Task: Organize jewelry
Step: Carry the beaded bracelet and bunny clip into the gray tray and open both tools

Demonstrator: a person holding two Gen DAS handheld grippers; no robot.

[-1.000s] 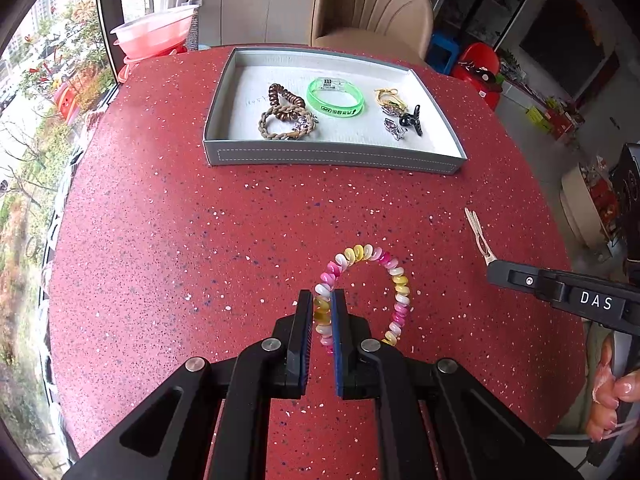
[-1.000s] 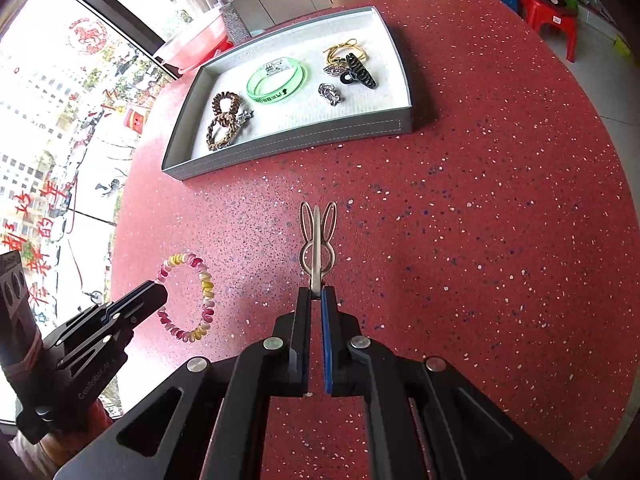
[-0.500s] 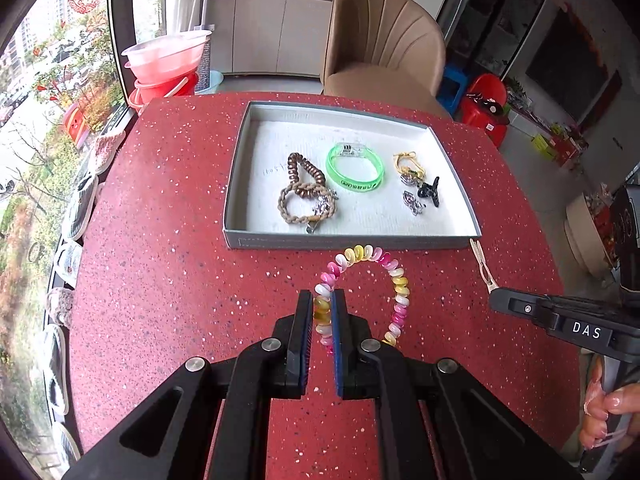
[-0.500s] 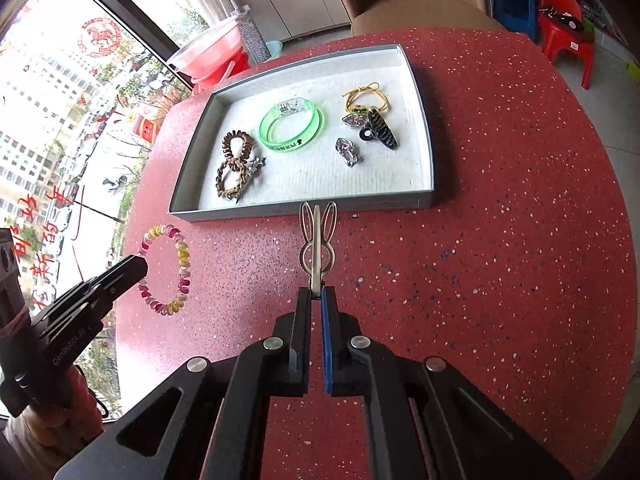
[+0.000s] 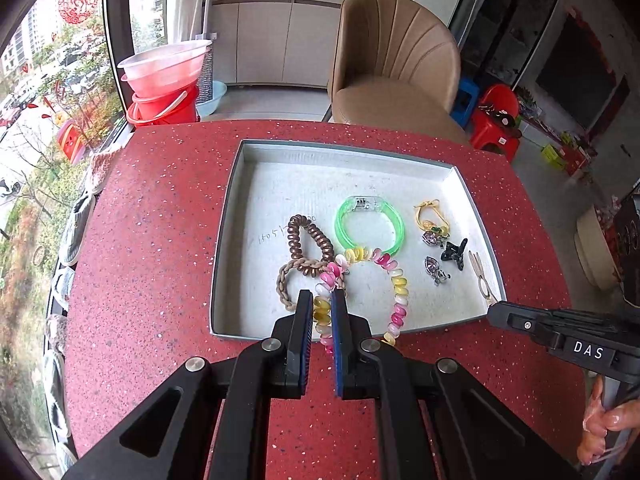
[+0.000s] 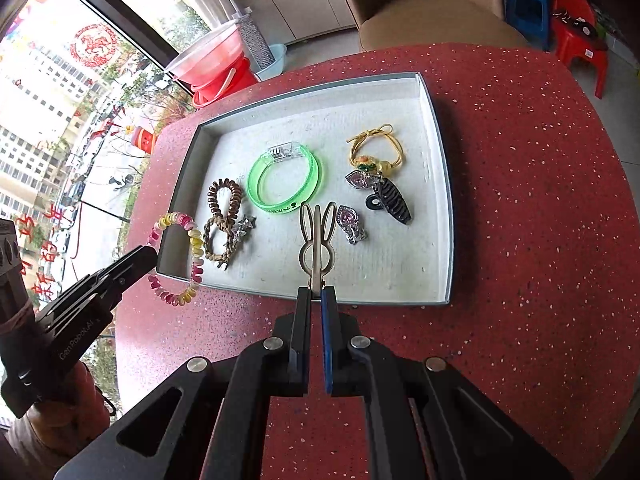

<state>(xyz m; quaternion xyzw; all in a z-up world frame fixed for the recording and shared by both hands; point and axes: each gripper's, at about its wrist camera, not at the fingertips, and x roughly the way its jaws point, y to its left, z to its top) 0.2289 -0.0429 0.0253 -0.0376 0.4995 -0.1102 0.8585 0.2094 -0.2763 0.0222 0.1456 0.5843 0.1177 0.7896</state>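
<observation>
The multicoloured spiral hair tie [image 5: 362,280] hangs pinched between the pressed-together fingers of the left gripper [image 5: 322,304], over the near left edge of the grey tray [image 5: 230,216]. The rabbit-shaped hair clip [image 6: 317,240] is nipped by its tail end in the right gripper [image 6: 316,294], over the tray's near middle. Inside the tray lie a brown spiral tie [image 5: 308,242], a braided bracelet [image 5: 286,284], a green bangle [image 5: 370,224], a yellow cord charm [image 6: 374,150], two heart pieces and a black claw clip [image 6: 390,200]. The tray sits on a red speckled table [image 5: 152,216].
</observation>
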